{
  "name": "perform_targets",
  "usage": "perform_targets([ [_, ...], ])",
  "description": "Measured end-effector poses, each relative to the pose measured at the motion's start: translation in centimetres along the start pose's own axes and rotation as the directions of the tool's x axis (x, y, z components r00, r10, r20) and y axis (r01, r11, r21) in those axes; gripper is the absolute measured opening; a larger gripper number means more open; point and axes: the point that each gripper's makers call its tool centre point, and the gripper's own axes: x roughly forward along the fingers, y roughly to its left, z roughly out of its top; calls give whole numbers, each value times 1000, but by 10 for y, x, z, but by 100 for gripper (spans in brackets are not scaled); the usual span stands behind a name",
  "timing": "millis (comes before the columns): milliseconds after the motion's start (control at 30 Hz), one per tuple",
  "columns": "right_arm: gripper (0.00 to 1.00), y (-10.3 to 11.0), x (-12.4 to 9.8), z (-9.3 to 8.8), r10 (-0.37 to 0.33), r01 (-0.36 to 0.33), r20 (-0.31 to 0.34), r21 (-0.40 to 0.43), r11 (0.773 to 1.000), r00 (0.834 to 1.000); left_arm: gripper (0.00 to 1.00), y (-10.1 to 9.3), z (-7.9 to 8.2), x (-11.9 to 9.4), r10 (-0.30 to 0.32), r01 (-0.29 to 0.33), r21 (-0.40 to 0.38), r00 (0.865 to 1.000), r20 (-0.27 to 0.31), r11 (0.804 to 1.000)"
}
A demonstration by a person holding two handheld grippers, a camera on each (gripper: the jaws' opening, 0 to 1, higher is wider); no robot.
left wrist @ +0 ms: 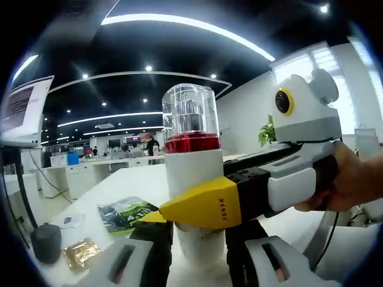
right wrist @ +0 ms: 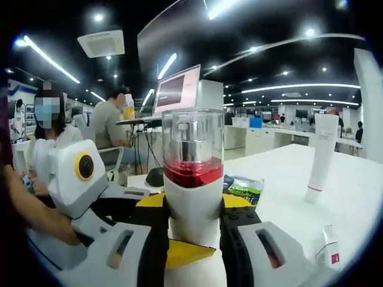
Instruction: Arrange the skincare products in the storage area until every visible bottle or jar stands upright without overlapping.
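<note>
Gripping the same bottle (left wrist: 192, 173) from opposite sides, both grippers are pinched on its white body. In the left gripper view, the left gripper (left wrist: 197, 254) has its 2 dark jaws pressed against the bottle's lower part, while the right gripper (left wrist: 239, 200) comes in from the right, its yellow-tipped jaw lying across the bottle's front just above them, held by a hand (left wrist: 347, 179). In the right gripper view, the right gripper (right wrist: 192, 239) clamps the bottle (right wrist: 192, 179) between its jaws, and the left gripper (right wrist: 149, 206) reaches in from the left with yellow jaw tips showing on both sides of the bottle.

The bottle stands upright, with a clear cap over a silver pump and a red band under it. Whether its base touches the white surface (left wrist: 131, 179) cannot be told.

In the left gripper view, a green packet (left wrist: 125, 212) lies on the surface to the left of the bottle, with a gold sachet (left wrist: 81, 252) and a dark grey lump (left wrist: 46, 241) nearer the edge.

In the right gripper view, the green packet (right wrist: 242, 188) lies just behind the bottle. A white tube (right wrist: 321, 156) stands upright well to the right, and a small white bottle (right wrist: 326, 246) with a red mark lies tilted near the right edge.
</note>
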Motion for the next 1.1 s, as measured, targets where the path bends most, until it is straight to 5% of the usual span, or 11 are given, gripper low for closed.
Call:
perform_targets([
  [300,30,-1,-1,-1,14,-14,-7,-15,1000,1000,38,-2,-3,-15,-26,26,-15,1000,3,1000],
  [733,30,2,-3,-2,30,-32,-34,-48,998,999,38,13,-13,-37,24,-19,-86,998,59,996],
  [867,30,-1,-4,2,45,-45,-9,8,999,999,38,13,-15,-38,25,-20,-85,998,61,996],
  [1100,30,-1,-9,15,44,-44,2,-10,999,999,38,14,-16,-40,29,-22,-90,997,74,996],
])
